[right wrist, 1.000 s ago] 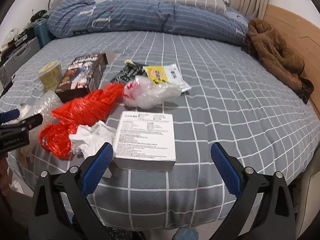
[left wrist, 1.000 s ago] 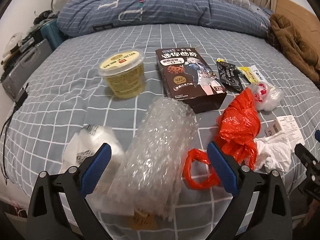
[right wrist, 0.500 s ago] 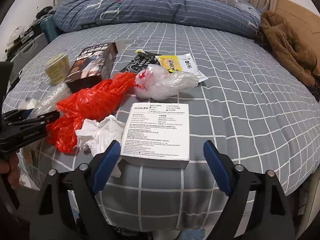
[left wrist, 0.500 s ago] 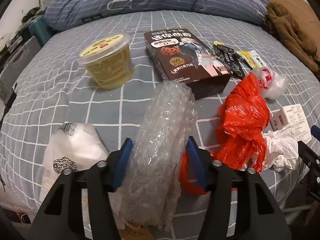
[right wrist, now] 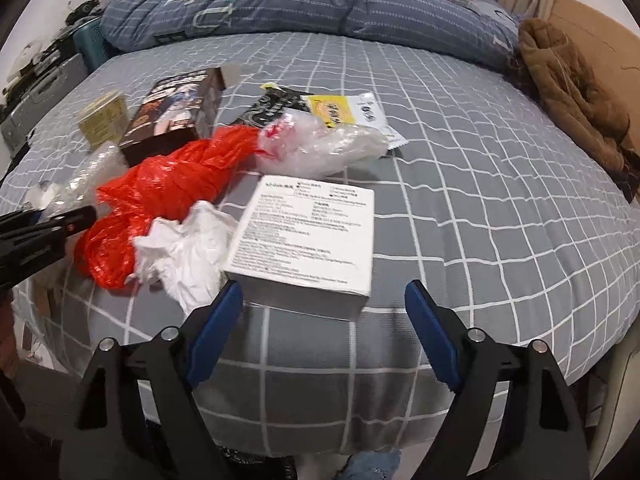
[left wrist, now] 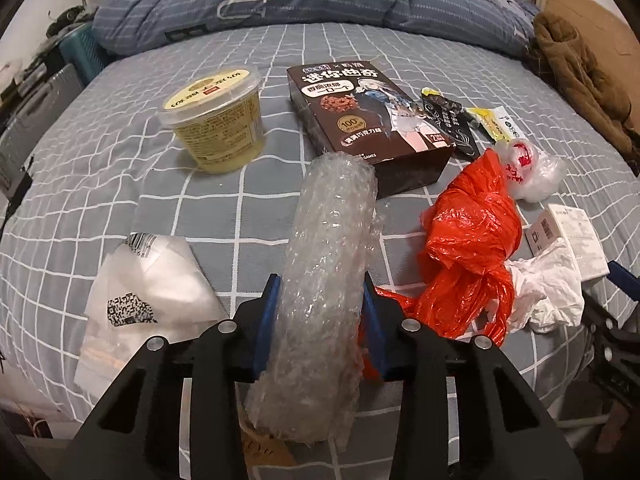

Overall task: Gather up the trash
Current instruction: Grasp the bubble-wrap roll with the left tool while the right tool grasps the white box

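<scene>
Cookie box (left wrist: 368, 120) printed "100", left claw (left wrist: 320, 312) gripping bubble wrap (left wrist: 328, 264)

Left gripper (left wrist: 320, 312), matte black angular linkage arms with triangular cut-outs, blue pads on inner finger faces, silver round screw heads at pivots, right gripper (right wrist: 320, 316) of identical build, black arms, blue pads, silver screws

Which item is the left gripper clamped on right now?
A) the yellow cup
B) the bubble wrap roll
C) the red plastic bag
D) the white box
B: in the left wrist view the left gripper has both blue pads pressed against the sides of the bubble wrap roll, while the red plastic bag lies apart to its right.
</scene>
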A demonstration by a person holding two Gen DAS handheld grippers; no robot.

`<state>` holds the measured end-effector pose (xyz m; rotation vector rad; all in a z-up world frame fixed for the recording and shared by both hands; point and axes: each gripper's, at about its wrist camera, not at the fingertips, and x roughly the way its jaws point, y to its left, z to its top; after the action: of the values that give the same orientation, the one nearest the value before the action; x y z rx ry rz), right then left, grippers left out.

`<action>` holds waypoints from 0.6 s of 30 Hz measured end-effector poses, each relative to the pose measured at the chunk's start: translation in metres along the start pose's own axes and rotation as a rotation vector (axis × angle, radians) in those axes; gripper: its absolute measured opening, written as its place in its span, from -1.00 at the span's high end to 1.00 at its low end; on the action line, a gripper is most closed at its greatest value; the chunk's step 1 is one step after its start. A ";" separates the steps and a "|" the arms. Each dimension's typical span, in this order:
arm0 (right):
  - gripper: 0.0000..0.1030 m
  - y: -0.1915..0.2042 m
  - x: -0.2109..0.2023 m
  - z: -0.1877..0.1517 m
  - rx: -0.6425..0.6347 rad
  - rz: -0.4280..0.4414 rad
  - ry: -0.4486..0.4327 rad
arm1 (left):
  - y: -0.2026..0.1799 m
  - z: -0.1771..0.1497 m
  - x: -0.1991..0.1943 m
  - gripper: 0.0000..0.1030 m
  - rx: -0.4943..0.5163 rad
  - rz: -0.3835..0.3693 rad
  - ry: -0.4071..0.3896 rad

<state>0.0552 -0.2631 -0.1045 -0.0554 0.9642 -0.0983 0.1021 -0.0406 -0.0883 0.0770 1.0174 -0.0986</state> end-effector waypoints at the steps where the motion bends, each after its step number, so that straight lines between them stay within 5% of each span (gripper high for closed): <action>1: -0.50 -0.005 0.000 0.001 0.017 -0.014 -0.002 | 0.000 -0.001 -0.001 0.27 0.001 0.000 -0.001; 10: -0.50 -0.012 -0.017 0.014 0.078 0.051 -0.069 | 0.003 0.001 -0.006 0.27 -0.015 -0.005 -0.011; 18: -0.50 -0.006 0.005 0.044 0.119 0.057 -0.020 | 0.009 0.002 -0.010 0.27 -0.034 -0.016 -0.018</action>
<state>0.0935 -0.2690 -0.0832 0.0806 0.9378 -0.1025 0.0993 -0.0318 -0.0788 0.0371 1.0020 -0.0962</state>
